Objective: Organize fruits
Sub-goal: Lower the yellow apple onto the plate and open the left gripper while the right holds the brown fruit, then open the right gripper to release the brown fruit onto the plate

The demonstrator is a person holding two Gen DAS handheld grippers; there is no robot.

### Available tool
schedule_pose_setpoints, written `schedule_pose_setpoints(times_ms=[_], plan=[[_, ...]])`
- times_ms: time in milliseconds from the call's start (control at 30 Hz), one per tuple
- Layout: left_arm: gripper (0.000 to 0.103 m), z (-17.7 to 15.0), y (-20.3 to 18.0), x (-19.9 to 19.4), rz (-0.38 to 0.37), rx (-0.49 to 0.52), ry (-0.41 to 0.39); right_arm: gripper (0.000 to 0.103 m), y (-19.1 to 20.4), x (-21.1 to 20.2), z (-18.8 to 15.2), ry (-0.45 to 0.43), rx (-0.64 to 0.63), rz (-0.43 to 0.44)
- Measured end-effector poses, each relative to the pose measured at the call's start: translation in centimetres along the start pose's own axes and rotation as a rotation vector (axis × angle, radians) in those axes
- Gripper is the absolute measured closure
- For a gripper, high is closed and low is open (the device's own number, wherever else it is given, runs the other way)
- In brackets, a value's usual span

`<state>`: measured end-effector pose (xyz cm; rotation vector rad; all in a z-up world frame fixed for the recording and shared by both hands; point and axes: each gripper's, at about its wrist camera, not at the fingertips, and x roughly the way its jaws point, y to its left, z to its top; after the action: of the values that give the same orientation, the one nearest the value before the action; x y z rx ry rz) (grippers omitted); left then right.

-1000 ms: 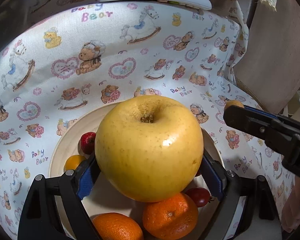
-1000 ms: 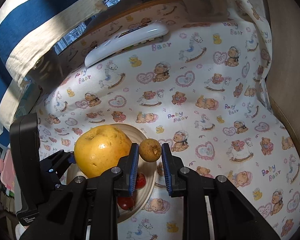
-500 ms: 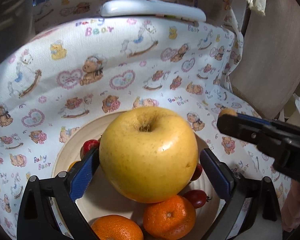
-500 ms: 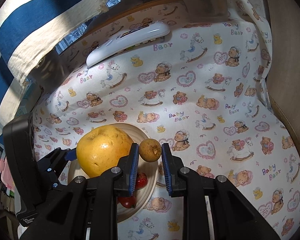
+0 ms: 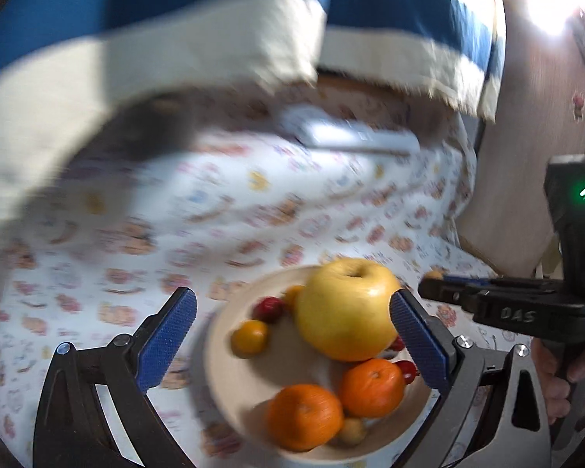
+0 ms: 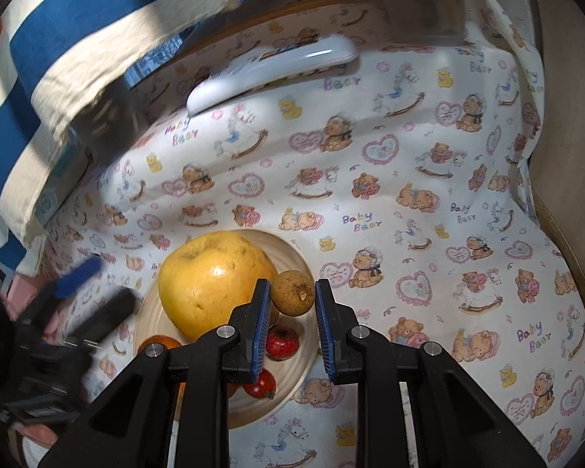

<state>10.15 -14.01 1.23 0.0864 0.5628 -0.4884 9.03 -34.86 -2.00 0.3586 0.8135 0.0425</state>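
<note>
Plate, pale and round on the bear-print worktop cloth, lies just below and left of the right gripper, whose jaws clamp a small brown round fruit. Open room remains on the plate's right rim beside the big yellow apple. The left gripper, nearer the apple, has its jaws wide apart, empty, just opened.

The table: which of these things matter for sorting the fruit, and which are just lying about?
Part of the job:
- plate
- big yellow apple
- two oranges
- small red fruits
- small brown fruit, pinched in the right gripper
- left gripper, open

Just lying about:
- white remote
- bear-print cloth
- striped fabric
</note>
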Motion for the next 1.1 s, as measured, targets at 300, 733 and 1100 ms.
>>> schedule_pose_setpoints(times_ms=[300, 733, 1100], plan=[[0.004, -3.0, 3.1, -3.7, 0.156, -0.038, -0.145, 0.079, 0.0, 1.6, -0.4, 0.046, -0.027, -0.034], [0.001, -4.9, 2.8, -4.0, 0.285, 0.053, -0.257, 0.079, 0.2, 2.9, -0.7, 0.071, -0.044, -0.067], [0.001, -5.0, 4.4, -4.7, 0.29, -0.04, -0.282, 0.078, 0.5, 3.2, -0.8, 0.077, -0.054, -0.071]])
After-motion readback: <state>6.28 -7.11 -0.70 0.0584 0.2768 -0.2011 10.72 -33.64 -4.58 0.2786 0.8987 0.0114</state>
